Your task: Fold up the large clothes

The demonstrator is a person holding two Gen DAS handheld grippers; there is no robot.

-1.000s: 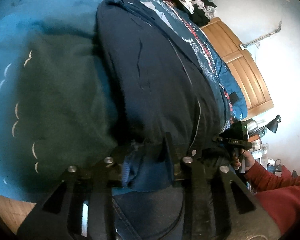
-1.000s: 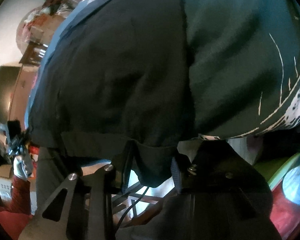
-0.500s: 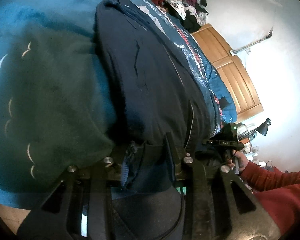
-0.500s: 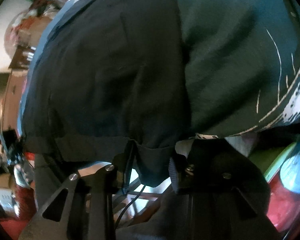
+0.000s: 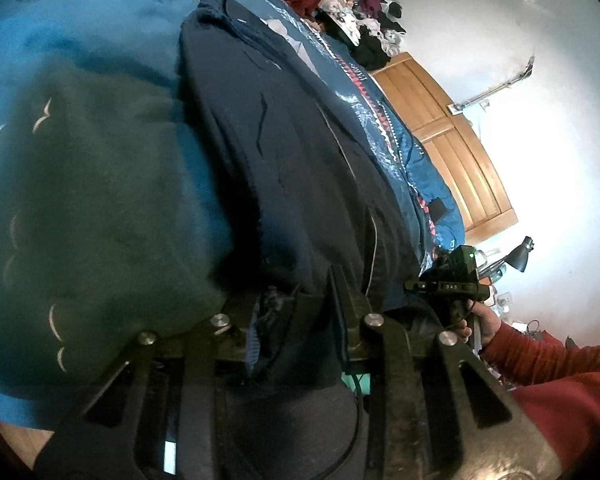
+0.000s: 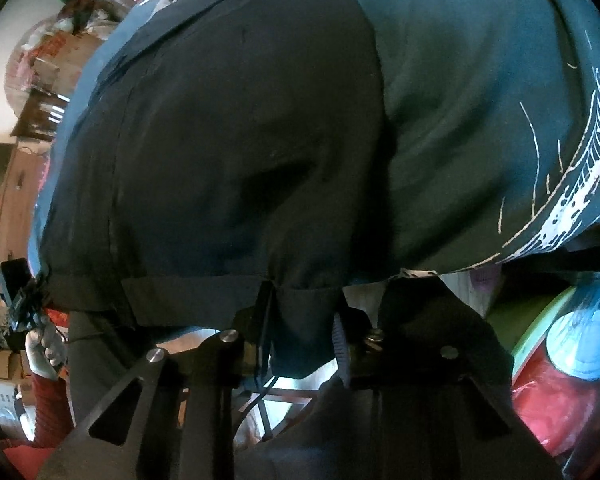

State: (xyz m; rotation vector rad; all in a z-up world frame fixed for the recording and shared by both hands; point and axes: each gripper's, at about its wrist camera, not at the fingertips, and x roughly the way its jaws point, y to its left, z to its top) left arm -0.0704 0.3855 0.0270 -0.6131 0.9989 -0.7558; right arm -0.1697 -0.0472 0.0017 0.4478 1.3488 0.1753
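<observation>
We held the dark navy garment point(image 5: 300, 168) at its near edge, one corner in each tool. Our left hand-held gripper point(image 5: 296, 320) had its jaws closed on a bunch of the hem, with a ribbed blue band of cloth showing between the fingers point(image 5: 342, 304). Our right hand-held gripper point(image 6: 300, 332) was likewise closed on the hem, the folded band of fabric pinched between its two fingers and a small flap hanging below them.

The garment lay spread lengthwise over a bed covered by a teal blanket point(image 5: 80, 40), its far end reaching toward a heap of mixed clothes point(image 5: 360, 8) at the head of the bed. Beside it on the bed, touching its long edge, lay a dark green fleece point(image 5: 80, 208) with pale curved marks. A patterned blue quilt point(image 5: 380, 128) edged the garment on the other side.

In the left wrist view the other tool showed at the right, gripped by a hand point(image 5: 480, 320) in a red sleeve point(image 5: 560, 368). Behind it stood a wooden cabinet point(image 5: 452, 132) against a white wall, with a black desk lamp point(image 5: 520, 256) nearby. In the right wrist view the green fleece carried a white printed design point(image 6: 572, 184).
</observation>
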